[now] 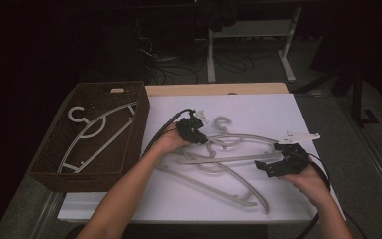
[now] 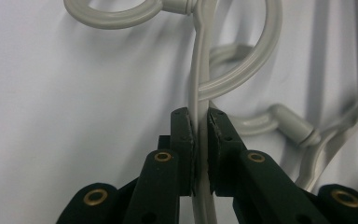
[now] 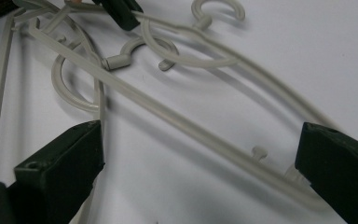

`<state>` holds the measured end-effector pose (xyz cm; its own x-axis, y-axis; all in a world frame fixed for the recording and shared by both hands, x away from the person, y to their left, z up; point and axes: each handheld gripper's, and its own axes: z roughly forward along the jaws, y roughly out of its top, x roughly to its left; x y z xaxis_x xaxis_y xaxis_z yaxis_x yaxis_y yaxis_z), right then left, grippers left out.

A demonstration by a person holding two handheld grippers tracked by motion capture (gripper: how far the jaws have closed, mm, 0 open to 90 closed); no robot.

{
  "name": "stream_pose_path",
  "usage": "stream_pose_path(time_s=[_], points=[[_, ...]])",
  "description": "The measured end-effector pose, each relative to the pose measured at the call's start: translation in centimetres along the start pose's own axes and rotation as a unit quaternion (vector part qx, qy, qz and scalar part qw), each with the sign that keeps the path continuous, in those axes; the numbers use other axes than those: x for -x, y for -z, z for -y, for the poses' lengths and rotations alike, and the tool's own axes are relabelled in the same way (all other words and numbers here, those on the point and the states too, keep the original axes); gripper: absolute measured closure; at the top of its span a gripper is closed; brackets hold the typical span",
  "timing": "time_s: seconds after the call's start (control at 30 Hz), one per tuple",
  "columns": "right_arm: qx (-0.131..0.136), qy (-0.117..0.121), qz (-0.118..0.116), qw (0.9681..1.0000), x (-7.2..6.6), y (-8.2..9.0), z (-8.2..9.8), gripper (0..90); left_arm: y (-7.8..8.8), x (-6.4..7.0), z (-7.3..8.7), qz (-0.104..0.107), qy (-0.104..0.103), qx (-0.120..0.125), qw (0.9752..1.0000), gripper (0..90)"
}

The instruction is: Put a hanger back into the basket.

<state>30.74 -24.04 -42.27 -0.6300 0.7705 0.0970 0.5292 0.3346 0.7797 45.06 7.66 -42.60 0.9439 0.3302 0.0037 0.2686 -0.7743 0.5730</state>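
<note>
Several grey plastic hangers (image 1: 229,159) lie tangled on the white mat. My left gripper (image 1: 202,138) is shut on the thin arm of the top hanger (image 2: 199,84), just below its hook (image 2: 116,14). My right gripper (image 1: 261,167) is open at the pile's right end. Its jaws stand wide apart in the right gripper view (image 3: 200,163), and a hanger's straight bar (image 3: 186,123) runs across the mat between them without touching them. The left gripper (image 3: 121,11) shows at the top of that view.
A brown wicker basket (image 1: 140,124) stands at the left of the mat with one hanger (image 1: 99,132) lying inside. The wooden table edge (image 1: 219,88) runs behind the mat. A dark floor with cables and desk legs lies beyond.
</note>
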Motion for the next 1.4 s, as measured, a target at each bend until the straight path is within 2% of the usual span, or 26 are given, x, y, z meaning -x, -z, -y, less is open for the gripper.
stream_pose_path(time_s=[0.2, 0.37, 0.5, 0.6, 0.63, 0.67, 0.8, 0.93, 1.07, 1.2, 1.27, 1.4], points=[[0.004, 0.0, 0.001, 1.0, -0.1, 0.2, -0.1, 0.8, 2.5, -0.1, -0.4, -0.022, 0.026, 0.018, 0.9992, 82.7], [0.009, -0.002, -0.001, 1.0, 0.0, 0.4, -0.1, 0.8, 5.2, -0.1, -0.7, -0.045, 0.053, 0.038, 0.9968, 82.8], [0.011, -0.003, -0.002, 0.9999, -0.1, 0.4, -0.1, 0.8, 7.6, -0.2, -0.9, -0.066, 0.078, 0.047, 0.9937, 82.7], [0.01, -0.001, -0.001, 0.9999, -0.1, 0.4, -0.1, 0.8, 9.6, -0.5, -0.9, -0.07, 0.097, 0.055, 0.9913, 82.7], [0.01, -0.001, -0.001, 0.9999, -0.1, 0.4, -0.1, 0.8, 9.6, -0.5, -0.9, -0.07, 0.097, 0.055, 0.9913, 82.7], [0.009, 0.0, -0.001, 1.0, -0.1, 0.4, -0.1, 0.8, 11.0, -0.7, -0.8, -0.07, 0.111, 0.065, 0.9893, 82.7], [0.006, 0.004, -0.003, 1.0, -0.2, 0.2, 0.0, 0.8, 13.6, -0.8, -0.5, -0.068, 0.134, 0.084, 0.985, 82.7], [0.005, 0.005, -0.004, 1.0, -0.3, 0.0, 0.0, 0.8, 16.1, -0.7, -0.5, -0.087, 0.136, 0.09, 0.9828, 82.6], [0.004, 0.006, -0.004, 1.0, -0.4, -0.1, 0.1, 0.8, 18.2, -1.0, 0.3, -0.094, 0.142, 0.1, 0.9803, 82.6], [0.001, 0.005, -0.005, 1.0, -0.4, -0.2, 0.2, 0.8, 20.0, -1.3, 1.4, -0.104, 0.148, 0.104, 0.9779, 82.6], [0.0, 0.005, -0.004, 1.0, -0.4, -0.3, 0.2, 0.7, 20.8, -1.4, 2.1, -0.111, 0.147, 0.103, 0.9775, 82.6], [-0.002, 0.003, -0.004, 1.0, -0.4, -0.3, 0.3, 0.7, 22.3, -1.8, 3.9, -0.128, 0.151, 0.102, 0.9749, 82.6]])
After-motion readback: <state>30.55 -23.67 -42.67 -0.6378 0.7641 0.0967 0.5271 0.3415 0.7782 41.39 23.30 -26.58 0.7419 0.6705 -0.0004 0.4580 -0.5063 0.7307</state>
